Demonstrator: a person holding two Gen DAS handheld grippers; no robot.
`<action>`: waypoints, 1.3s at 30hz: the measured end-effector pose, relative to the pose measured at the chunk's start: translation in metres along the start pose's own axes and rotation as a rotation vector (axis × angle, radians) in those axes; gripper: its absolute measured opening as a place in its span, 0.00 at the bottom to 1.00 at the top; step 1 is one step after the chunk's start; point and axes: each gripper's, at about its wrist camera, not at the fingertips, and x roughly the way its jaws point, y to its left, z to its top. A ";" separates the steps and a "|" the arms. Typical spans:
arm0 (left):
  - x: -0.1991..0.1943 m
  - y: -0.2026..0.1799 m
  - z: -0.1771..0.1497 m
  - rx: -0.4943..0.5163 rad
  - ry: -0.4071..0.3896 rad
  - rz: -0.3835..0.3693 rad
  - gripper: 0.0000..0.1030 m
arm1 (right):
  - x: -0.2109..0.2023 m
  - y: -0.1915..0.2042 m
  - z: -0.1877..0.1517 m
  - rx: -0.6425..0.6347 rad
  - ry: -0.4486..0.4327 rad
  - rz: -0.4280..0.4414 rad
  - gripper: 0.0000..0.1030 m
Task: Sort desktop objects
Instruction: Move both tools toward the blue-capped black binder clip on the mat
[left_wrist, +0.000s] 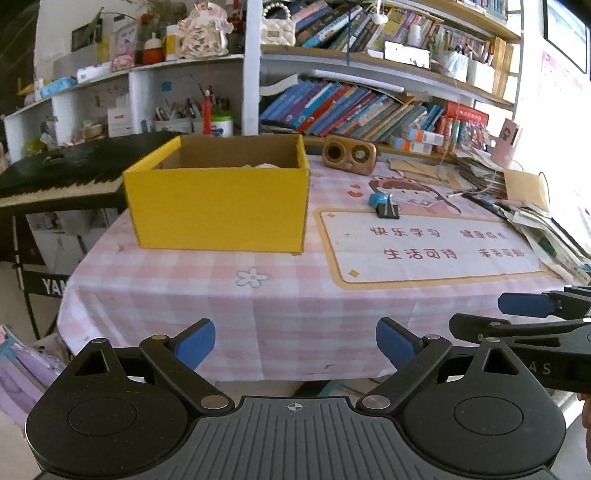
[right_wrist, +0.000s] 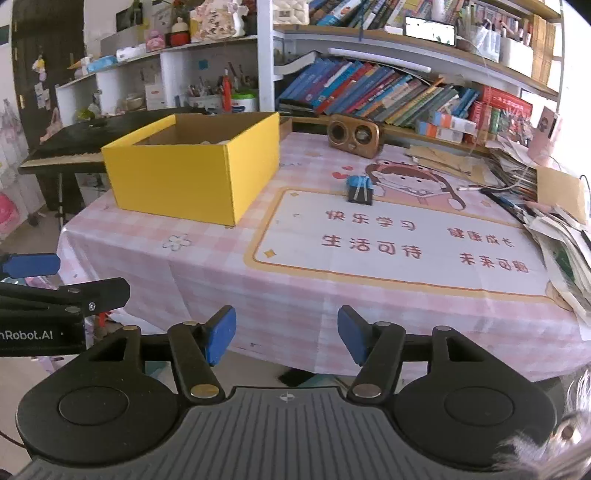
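Both my left gripper and right gripper hang released, jaws empty, before the counter's near edge. The yellow box sits at its far left corner; a binder clip lies mid-counter.

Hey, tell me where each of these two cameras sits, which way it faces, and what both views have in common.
Left wrist view: on the left gripper, facing across the pink checked tablecloth toward the yellow box and bookshelf; own open jaws show, right gripper at its right edge.
Right wrist view: on the right gripper, facing the same way; own open jaws show, left gripper at its left edge.
Shared: box, black binder clip beside a small blue object, brown speaker.
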 end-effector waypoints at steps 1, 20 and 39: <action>0.003 -0.003 0.001 0.000 0.004 -0.008 0.93 | 0.000 -0.003 0.000 0.001 0.003 -0.006 0.57; 0.055 -0.082 0.029 0.090 0.033 -0.156 0.93 | 0.007 -0.086 0.003 0.075 0.060 -0.138 0.60; 0.093 -0.115 0.046 0.124 0.056 -0.210 0.93 | 0.031 -0.132 0.013 0.131 0.086 -0.185 0.61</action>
